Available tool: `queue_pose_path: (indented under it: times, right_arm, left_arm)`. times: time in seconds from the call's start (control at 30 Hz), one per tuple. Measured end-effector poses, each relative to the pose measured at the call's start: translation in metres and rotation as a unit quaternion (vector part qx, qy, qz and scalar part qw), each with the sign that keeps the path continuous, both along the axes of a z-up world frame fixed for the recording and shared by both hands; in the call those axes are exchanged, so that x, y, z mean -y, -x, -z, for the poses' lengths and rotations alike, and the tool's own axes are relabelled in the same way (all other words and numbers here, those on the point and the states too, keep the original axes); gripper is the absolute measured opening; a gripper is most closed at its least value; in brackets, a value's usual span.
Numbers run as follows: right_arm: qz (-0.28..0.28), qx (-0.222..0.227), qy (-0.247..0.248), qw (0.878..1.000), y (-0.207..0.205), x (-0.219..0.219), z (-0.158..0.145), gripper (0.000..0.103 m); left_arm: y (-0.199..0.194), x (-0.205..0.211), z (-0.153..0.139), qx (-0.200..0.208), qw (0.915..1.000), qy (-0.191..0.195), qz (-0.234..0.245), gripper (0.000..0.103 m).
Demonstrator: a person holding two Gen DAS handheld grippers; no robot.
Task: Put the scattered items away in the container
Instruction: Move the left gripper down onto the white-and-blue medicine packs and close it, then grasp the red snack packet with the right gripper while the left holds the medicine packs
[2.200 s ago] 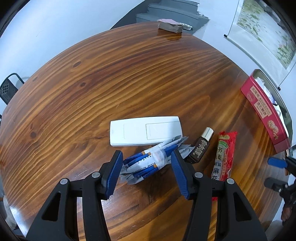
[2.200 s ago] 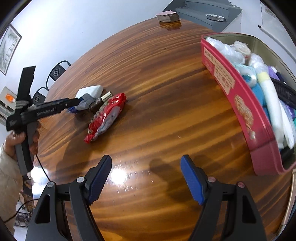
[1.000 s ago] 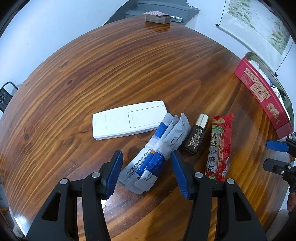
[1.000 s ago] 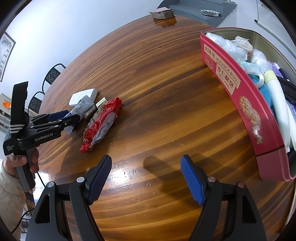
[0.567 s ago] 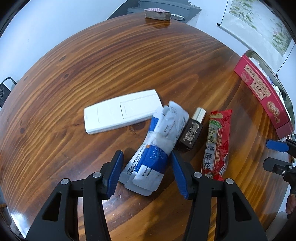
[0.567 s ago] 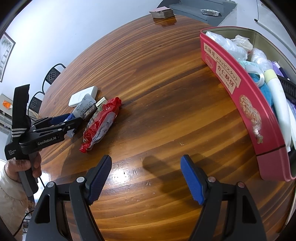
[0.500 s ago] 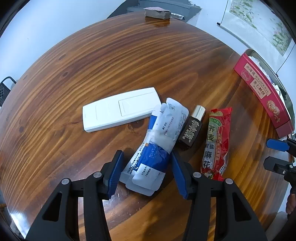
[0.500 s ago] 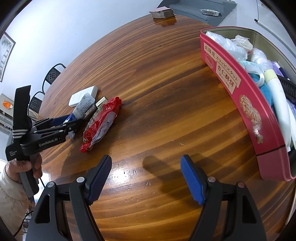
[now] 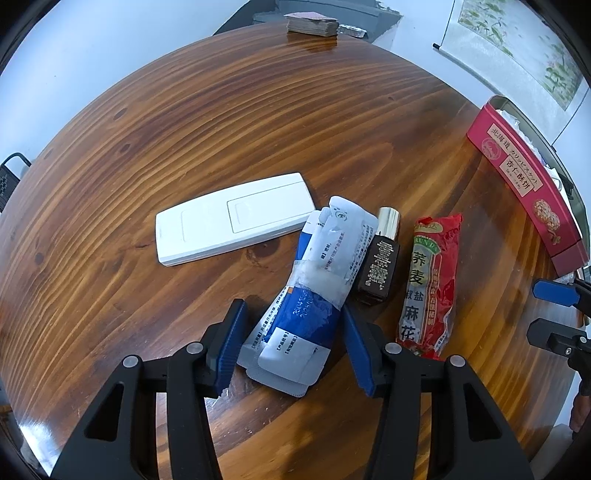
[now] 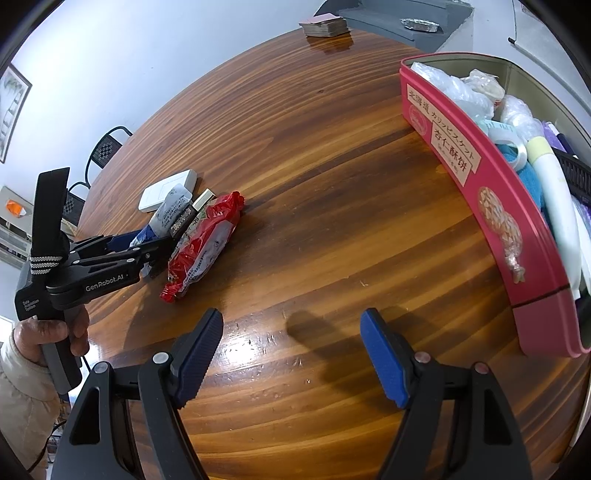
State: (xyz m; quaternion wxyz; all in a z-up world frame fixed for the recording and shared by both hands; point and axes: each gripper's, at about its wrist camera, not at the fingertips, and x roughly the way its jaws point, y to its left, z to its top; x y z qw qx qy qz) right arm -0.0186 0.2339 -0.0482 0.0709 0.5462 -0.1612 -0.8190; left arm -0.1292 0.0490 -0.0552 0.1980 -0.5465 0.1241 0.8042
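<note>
A taped bundle of blue and white sachets (image 9: 314, 295) lies on the round wooden table (image 9: 258, 110). My left gripper (image 9: 291, 343) is open, its jaws on either side of the bundle's near end. Beside the bundle lie a white remote (image 9: 232, 219), a small dark bottle with a gold cap (image 9: 380, 264) and a red snack packet (image 9: 430, 280). The red tin (image 10: 491, 206) at the right holds several items. My right gripper (image 10: 291, 354) is open and empty above bare table left of the tin. The left gripper also shows in the right wrist view (image 10: 147, 254).
A deck of cards (image 9: 312, 24) sits at the table's far edge. Black chairs (image 10: 107, 147) stand beyond the table's left side. The right gripper's blue fingertips (image 9: 554, 291) show at the right edge of the left wrist view.
My left gripper has moved forward and down around the sachet bundle, which now lies between its jaws. The right gripper has barely moved.
</note>
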Motion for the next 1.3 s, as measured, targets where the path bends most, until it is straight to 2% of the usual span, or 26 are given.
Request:
queue_pose_path:
  times: [0.13,0.27,0.47,1.3]
  right_arm:
    - [0.0,0.001,0.0,1.0,-0.001,0.001,0.0,0.08]
    - [-0.002,0.003,-0.001,1.0,-0.002,0.001,0.001,0.08]
    - [-0.006,0.004,-0.002,1.0,0.002,0.002,0.004,0.08]
    - [-0.016,0.0,-0.004,1.0,0.003,0.008,0.002,0.08]
  left_arm:
    - [-0.002,-0.002,-0.001,0.0,1.0,-0.003,0.002,0.055]
    - [-0.005,-0.004,-0.002,-0.002,0.9999,-0.01,0.003,0.045]
    - [-0.01,-0.007,-0.003,0.0,0.9999,-0.016,0.002,0.039]
    - [-0.027,0.0,-0.02,-0.002,0.9988,-0.043,-0.024,0.037]
